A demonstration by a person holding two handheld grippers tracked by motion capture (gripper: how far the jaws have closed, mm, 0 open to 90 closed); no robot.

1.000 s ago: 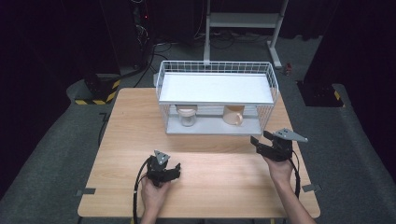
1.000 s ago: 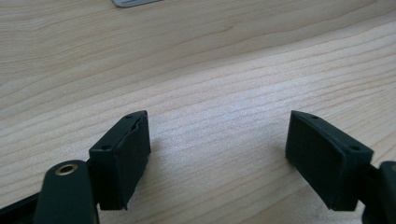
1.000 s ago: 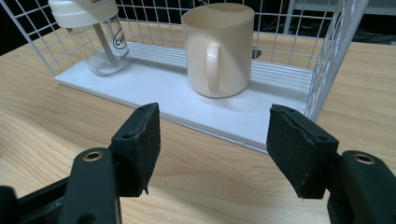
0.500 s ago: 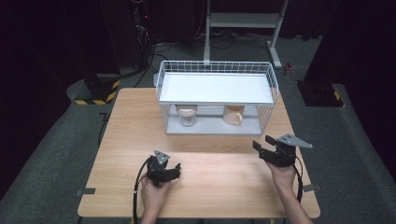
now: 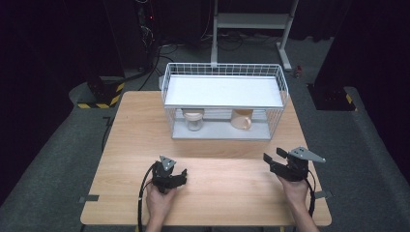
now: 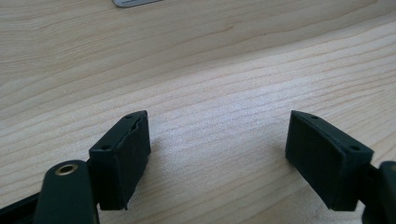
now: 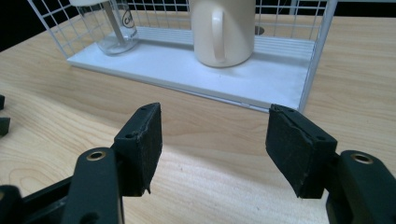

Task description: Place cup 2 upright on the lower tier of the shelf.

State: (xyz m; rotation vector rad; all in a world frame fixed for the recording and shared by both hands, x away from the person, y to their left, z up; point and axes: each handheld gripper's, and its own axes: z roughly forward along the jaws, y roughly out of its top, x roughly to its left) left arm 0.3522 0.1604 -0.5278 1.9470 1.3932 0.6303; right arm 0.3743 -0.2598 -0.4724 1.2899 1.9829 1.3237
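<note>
A white wire rack [image 5: 225,92] stands at the back middle of the wooden table [image 5: 135,140]. On its lower shelf [image 7: 196,77] stand a cream mug [image 5: 241,119] [image 7: 223,30] and, to the mug's left, a clear glass jar [image 5: 193,119] [image 7: 114,25] with a cream lid. My left gripper [image 5: 182,175] [image 6: 217,154] rests low over bare wood near the front, open with nothing between its pads. My right gripper [image 5: 273,157] [image 7: 215,144] hovers at the front right, open and empty, pointing toward the rack's right end.
A cable loops from the left gripper over the table's front edge [image 5: 203,224]. Grey tape tabs [image 5: 89,198] stick out at the front corners. Dark floor, black equipment and a white stand [image 5: 251,21] lie beyond the table.
The right gripper has drawn back from the rack toward the front right of the table and dropped a little. The left gripper has kept still.
</note>
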